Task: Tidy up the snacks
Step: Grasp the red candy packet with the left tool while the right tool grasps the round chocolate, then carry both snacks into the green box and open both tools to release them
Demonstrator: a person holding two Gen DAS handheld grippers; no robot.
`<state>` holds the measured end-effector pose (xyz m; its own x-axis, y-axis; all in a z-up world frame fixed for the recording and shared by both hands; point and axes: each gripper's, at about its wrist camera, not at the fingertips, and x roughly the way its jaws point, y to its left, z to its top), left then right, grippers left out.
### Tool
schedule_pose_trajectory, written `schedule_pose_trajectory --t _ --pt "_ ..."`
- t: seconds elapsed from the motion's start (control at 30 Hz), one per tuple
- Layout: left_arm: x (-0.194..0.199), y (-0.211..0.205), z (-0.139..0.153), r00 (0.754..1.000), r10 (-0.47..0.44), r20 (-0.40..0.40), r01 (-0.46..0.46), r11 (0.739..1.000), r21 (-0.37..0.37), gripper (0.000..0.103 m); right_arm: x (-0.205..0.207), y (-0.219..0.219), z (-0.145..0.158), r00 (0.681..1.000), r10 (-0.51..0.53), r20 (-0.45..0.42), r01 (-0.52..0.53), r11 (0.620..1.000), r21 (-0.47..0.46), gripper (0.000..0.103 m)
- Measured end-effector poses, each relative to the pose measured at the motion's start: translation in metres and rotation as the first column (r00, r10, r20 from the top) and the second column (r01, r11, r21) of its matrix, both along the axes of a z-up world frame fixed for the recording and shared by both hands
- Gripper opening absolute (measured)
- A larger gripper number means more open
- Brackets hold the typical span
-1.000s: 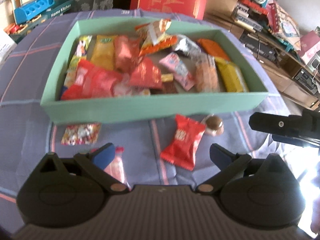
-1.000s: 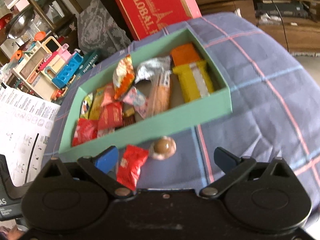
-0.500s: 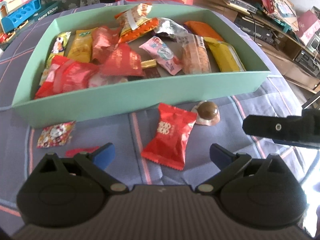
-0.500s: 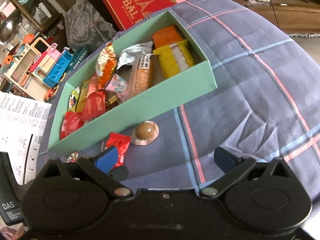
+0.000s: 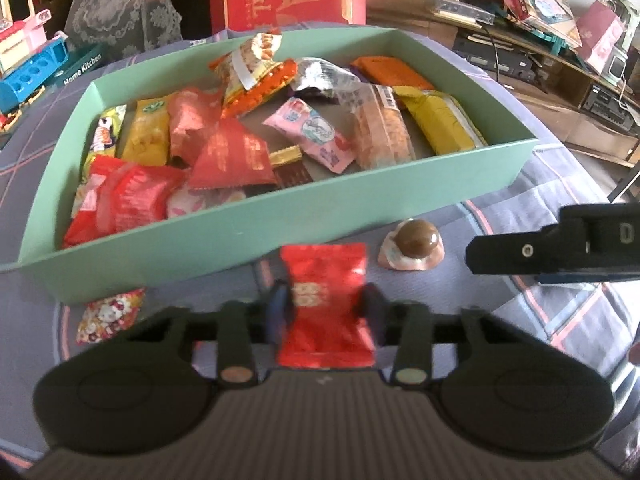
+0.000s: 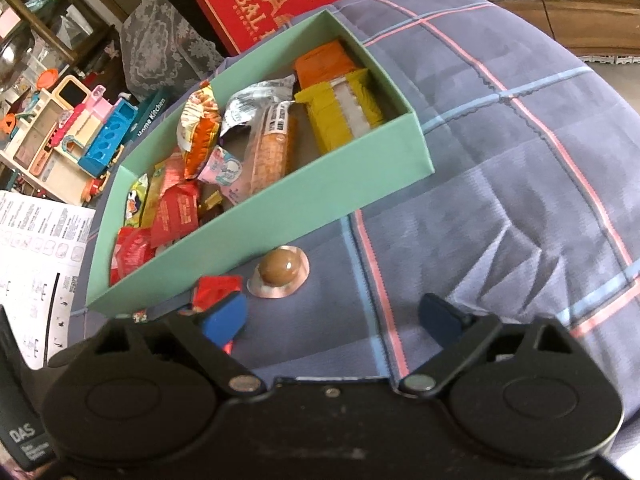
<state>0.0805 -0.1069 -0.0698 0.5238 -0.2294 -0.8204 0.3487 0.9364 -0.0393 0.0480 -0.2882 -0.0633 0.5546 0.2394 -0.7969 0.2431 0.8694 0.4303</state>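
Red snack packet (image 5: 325,304) — pinched between your left gripper (image 5: 325,307) jaws, just before the green box (image 5: 240,236), ready to lift in | right gripper (image 6: 334,316) wide, empty, near the chocolate ball (image 6: 279,268) — likely next.

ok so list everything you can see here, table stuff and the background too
green box: 1, mint green, open, on the cloth, full of mixed snack packets
red packet: 1, red, in front of the box, between the left gripper's fingers
chocolate ball: 1, brown on a pale wrapper, on the cloth right of the red packet
small printed packet: 1, red and white, on the cloth by the box's near left corner
cloth: 1, blue-grey with pink and blue lines, under everything
red carton: 1, red with gold lettering, behind the box
toy kitchen: 1, pink, blue and cream, far left
left gripper: 1, black, shut on the red packet
right gripper: 1, black, open, empty
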Motion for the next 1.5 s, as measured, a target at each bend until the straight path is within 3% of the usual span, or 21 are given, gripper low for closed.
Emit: schedule_pose_trajectory --t 0.3,0.37,0.63,0.83,1.5 --pt "0.001 0.040 0.003 0.997 0.060 -0.046 -0.063 0.995 -0.081 0.036 0.018 0.029 0.001 0.995 0.092 0.029 -0.088 0.990 -0.110 0.070" --pt "0.003 0.047 0.003 0.995 0.073 -0.061 -0.079 0.991 -0.104 0.036 0.023 0.036 0.002 0.992 0.121 0.037 -0.116 0.985 -0.127 0.057" --pt "0.006 0.051 0.002 0.995 0.071 -0.065 -0.079 0.989 -0.122 0.036 0.037 0.060 0.001 0.973 0.221 0.061 -0.200 0.949 -0.243 0.053" --pt "0.006 0.050 0.001 0.996 0.069 -0.059 -0.075 0.990 -0.122 0.036 0.032 0.082 -0.002 0.946 0.318 0.059 -0.270 0.879 -0.394 0.044" --pt "-0.018 0.041 0.014 0.998 0.017 -0.061 -0.024 0.994 -0.111 0.034 -0.005 0.046 0.016 0.973 0.215 0.087 -0.192 0.956 -0.220 0.041"
